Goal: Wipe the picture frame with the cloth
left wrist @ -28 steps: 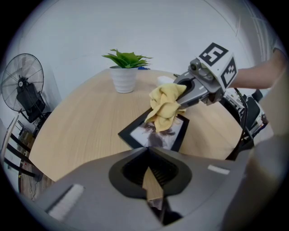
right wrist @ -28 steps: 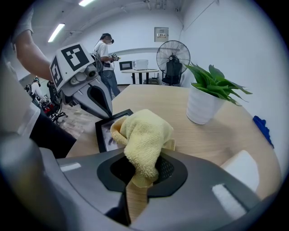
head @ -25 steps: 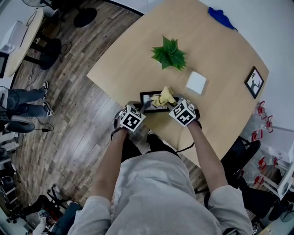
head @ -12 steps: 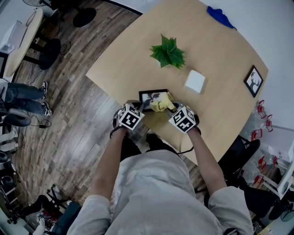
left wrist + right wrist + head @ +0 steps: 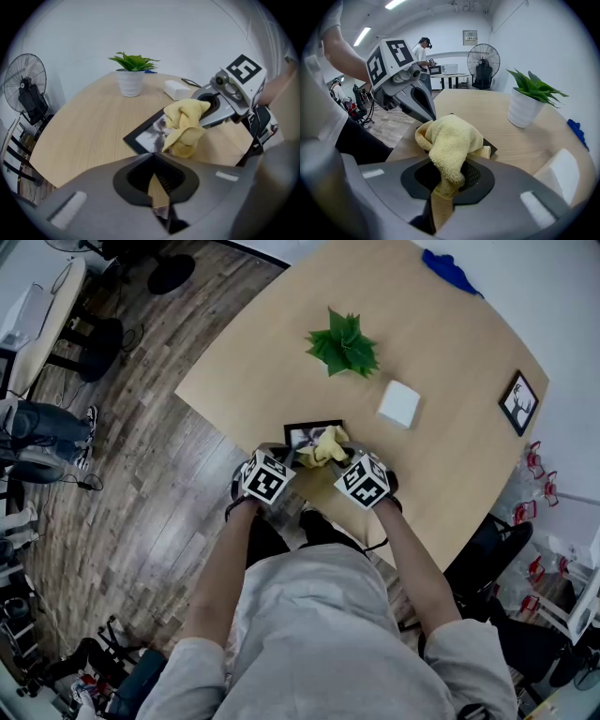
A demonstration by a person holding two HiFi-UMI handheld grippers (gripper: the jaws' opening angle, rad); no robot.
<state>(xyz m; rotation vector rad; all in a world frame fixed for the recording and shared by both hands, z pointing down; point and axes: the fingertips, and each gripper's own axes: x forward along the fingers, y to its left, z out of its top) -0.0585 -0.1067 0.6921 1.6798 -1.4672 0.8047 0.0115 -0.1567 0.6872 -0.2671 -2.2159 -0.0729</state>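
A black picture frame (image 5: 302, 434) lies at the near edge of the wooden table (image 5: 450, 474). A corner of it sits between the jaws of my left gripper (image 5: 287, 458), which is shut on it; the left gripper view shows the frame (image 5: 145, 136) running out from those jaws (image 5: 159, 206). My right gripper (image 5: 337, 460) is shut on a bunched yellow cloth (image 5: 323, 445) that rests on the frame's right part. The cloth (image 5: 450, 140) hangs over my right gripper's jaws (image 5: 443, 197) and hides most of the frame (image 5: 488, 144).
A potted plant (image 5: 344, 346) stands mid-table, with a white box (image 5: 399, 406) to its right. A second small frame (image 5: 518, 406) and a blue cloth (image 5: 452, 273) lie at the far edges. A fan (image 5: 26, 86) stands beyond the table.
My right gripper has slid left and a little nearer, dragging the cloth across the frame. The left gripper and the frame have stayed almost still.
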